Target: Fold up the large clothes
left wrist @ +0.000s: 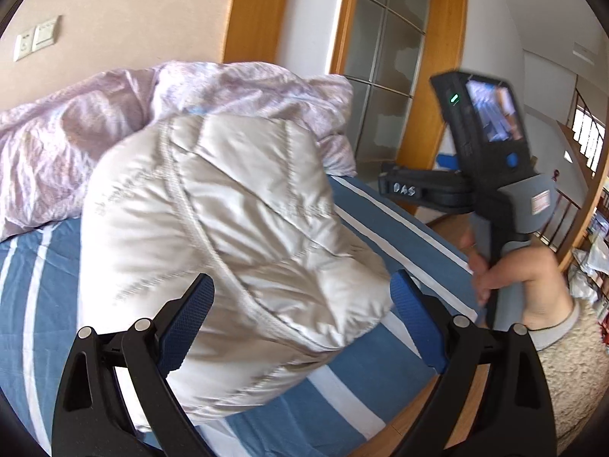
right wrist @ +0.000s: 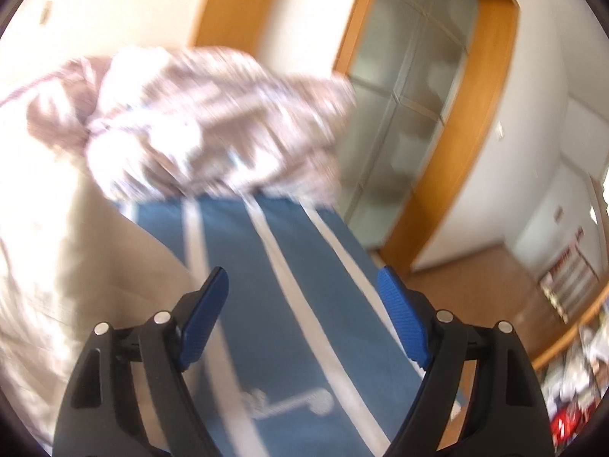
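A cream quilted puffer jacket (left wrist: 228,221) lies bundled on the blue bed sheet with white stripes (left wrist: 361,361). My left gripper (left wrist: 302,304) hangs over its near end with the jaws wide apart. The jacket bulges between the blue pads (left wrist: 190,316), which do not visibly press on it. In the left wrist view my right gripper (left wrist: 386,184) is raised at the right, held by a hand (left wrist: 495,278). In its own blurred view the right gripper (right wrist: 302,285) is open over the bare sheet (right wrist: 266,266). Nothing is between its fingers, and the jacket (right wrist: 57,266) is at its left.
A crumpled lilac duvet (left wrist: 114,125) fills the far end of the bed. A wooden-framed frosted glass door (left wrist: 388,57) stands beyond the bed's right edge, with wood floor (right wrist: 475,278) beside it. Cluttered shelves (left wrist: 593,259) sit at the far right. A fleece sleeve (left wrist: 571,365) is near my left gripper.
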Tool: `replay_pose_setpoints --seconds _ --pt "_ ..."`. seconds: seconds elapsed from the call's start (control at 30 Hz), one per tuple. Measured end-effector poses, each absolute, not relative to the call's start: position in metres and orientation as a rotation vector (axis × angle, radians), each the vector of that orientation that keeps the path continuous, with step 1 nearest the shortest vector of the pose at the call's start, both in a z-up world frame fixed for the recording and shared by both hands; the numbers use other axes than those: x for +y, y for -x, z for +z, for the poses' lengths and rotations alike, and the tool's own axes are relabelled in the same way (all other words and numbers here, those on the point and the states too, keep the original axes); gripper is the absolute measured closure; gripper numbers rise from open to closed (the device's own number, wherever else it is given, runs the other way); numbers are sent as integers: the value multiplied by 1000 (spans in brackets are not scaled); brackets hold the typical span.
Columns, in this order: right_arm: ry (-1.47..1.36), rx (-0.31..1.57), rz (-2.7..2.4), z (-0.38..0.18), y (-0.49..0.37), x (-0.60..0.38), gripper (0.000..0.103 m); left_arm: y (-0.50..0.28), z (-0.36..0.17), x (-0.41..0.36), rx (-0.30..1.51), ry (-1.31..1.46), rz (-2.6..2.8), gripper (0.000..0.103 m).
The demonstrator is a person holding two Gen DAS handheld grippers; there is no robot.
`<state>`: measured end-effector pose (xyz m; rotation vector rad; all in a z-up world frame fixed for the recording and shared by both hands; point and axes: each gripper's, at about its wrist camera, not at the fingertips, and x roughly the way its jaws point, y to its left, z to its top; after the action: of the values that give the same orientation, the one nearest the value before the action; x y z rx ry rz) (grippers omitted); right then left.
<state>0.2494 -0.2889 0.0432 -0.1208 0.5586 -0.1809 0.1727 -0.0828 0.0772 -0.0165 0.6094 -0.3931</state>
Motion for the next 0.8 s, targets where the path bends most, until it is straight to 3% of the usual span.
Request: replay_pose_setpoints --seconds 0.2,0.43,0.67,0.8 --pt "164 459 25 89 -230 -222 22 -179 94 -44 565 28 -279 9" --pt "186 453 145 88 -230 -174 24 -199 106 1 538 49 -166 8" --pt "94 553 209 59 -256 -169 53 -226 95 31 588 99 -132 8" --pt "70 567 215 50 -266 -170 60 -241 83 39 627 146 -134 9"
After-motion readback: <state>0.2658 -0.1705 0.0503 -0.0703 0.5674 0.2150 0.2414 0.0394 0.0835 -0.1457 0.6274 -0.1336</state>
